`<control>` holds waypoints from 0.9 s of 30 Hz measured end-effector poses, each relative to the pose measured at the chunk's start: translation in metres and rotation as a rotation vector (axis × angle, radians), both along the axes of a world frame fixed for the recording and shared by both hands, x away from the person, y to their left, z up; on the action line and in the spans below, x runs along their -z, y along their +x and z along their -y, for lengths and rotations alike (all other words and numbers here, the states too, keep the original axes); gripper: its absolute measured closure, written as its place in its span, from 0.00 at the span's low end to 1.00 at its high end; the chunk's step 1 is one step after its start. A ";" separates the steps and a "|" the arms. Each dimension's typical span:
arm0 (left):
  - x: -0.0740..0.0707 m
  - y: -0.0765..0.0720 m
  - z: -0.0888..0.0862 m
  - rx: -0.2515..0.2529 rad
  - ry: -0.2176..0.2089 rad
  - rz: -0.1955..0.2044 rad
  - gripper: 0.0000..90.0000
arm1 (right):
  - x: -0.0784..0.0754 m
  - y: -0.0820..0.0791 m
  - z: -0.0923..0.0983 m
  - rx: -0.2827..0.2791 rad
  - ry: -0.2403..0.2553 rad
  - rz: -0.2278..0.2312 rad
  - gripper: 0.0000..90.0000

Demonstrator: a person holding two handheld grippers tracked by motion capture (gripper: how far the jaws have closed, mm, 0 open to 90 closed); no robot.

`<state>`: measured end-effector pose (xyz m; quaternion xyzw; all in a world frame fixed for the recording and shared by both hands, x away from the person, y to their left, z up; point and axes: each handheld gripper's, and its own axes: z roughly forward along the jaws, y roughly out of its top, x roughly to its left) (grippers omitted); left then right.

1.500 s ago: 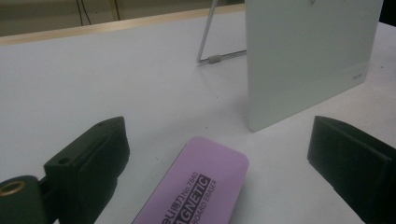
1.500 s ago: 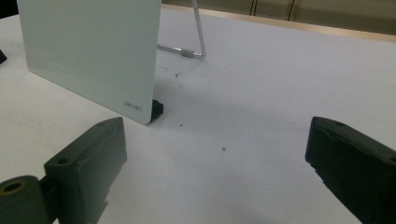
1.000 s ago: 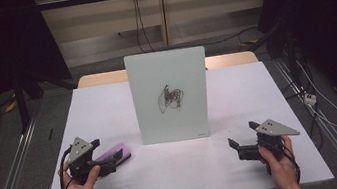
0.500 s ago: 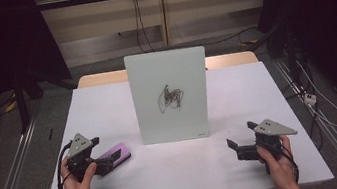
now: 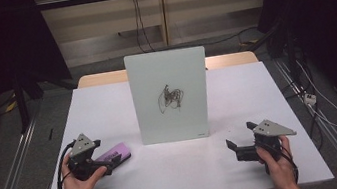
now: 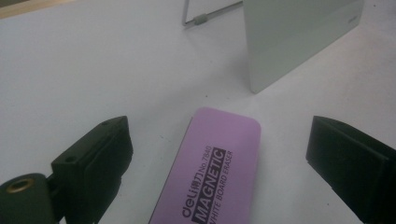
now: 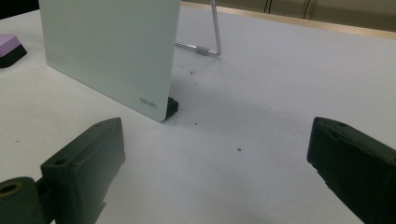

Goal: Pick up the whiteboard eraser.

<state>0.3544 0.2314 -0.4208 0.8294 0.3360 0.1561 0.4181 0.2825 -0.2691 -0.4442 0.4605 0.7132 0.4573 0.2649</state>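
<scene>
left tongs (image 5: 111, 164) edged forward | jaws wide, straddling eraser (image 6: 212, 168)

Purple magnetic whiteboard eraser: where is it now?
The purple magnetic whiteboard eraser lies flat on the white table, front left, between the left gripper's open jaws, left of the standing whiteboard.

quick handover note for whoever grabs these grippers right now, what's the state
Left gripper: open, jaws either side of the purple rectangular magnetic whiteboard eraser, not yet closed on it.
Right gripper: open, holding nothing, low over the white table near the upright white glass board.
Black scribble is on the board, unwiped.
Done: left gripper lined up on the eraser.
Left, probably: grasp eraser, wipe scribble.
</scene>
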 end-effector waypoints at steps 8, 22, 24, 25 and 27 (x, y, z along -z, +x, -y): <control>0.006 0.001 0.003 0.010 0.128 -0.026 0.05 | 0.000 0.002 -0.001 -0.006 0.004 -0.004 0.05; 0.000 0.014 0.000 0.039 0.200 -0.084 0.10 | 0.002 0.003 -0.004 -0.020 -0.002 -0.020 0.05; -0.001 0.015 -0.001 0.051 0.206 -0.091 0.11 | 0.002 0.003 -0.004 -0.026 0.000 -0.018 0.05; -0.001 0.016 -0.001 0.063 0.214 -0.098 0.11 | 0.002 0.003 -0.004 -0.026 0.000 -0.018 0.05; -0.001 0.017 0.000 0.084 0.222 -0.114 0.12 | 0.002 0.004 -0.004 -0.028 0.000 -0.019 0.05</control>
